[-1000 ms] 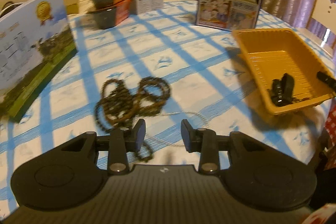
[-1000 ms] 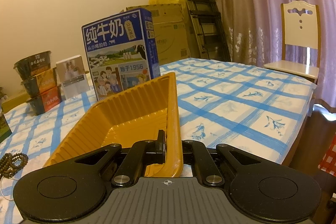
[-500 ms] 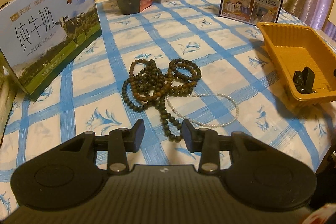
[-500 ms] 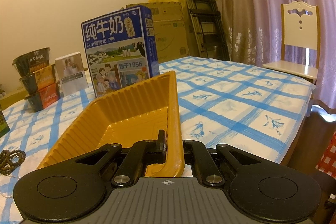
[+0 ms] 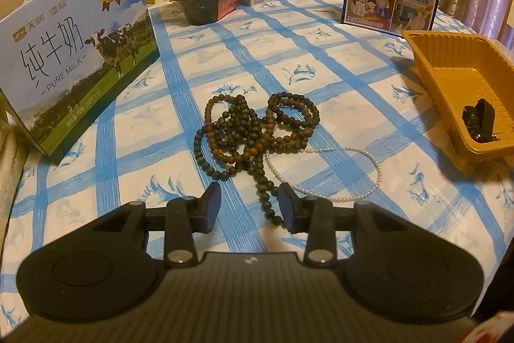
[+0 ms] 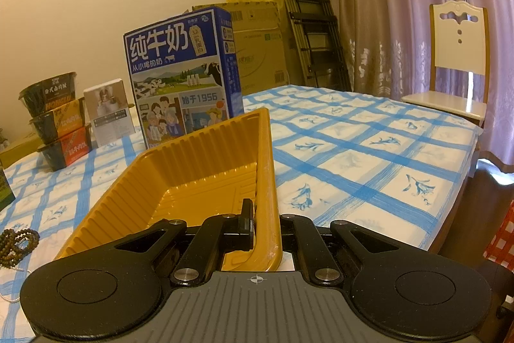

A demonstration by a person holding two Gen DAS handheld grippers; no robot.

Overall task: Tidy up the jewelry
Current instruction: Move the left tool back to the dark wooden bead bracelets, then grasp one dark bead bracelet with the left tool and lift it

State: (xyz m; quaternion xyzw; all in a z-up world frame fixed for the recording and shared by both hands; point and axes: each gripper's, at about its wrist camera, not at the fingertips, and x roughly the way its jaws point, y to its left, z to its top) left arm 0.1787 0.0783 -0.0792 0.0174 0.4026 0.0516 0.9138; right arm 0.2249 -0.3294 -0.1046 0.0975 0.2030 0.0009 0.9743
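Just ahead of the left claw [image 5: 250,203], a tangle of dark wooden beads [image 5: 257,130] lies on the blue-checked tablecloth [image 5: 337,60], with one strand trailing down into the gap between the fingers. The claw is spread wide and grips nothing. A thin pearl necklace [image 5: 359,169] loops out from under the beads toward the right finger, its near edge just beside that fingertip. Well off to the right sits a yellow tray [image 5: 427,53] with a small dark object [image 5: 480,121] in its near corner. The right claw [image 6: 265,225] is clenched on the tray [image 6: 199,169], pinching its right wall near the corner, one finger inside and one outside. A blue milk carton [image 6: 183,79] stands just behind the tray.
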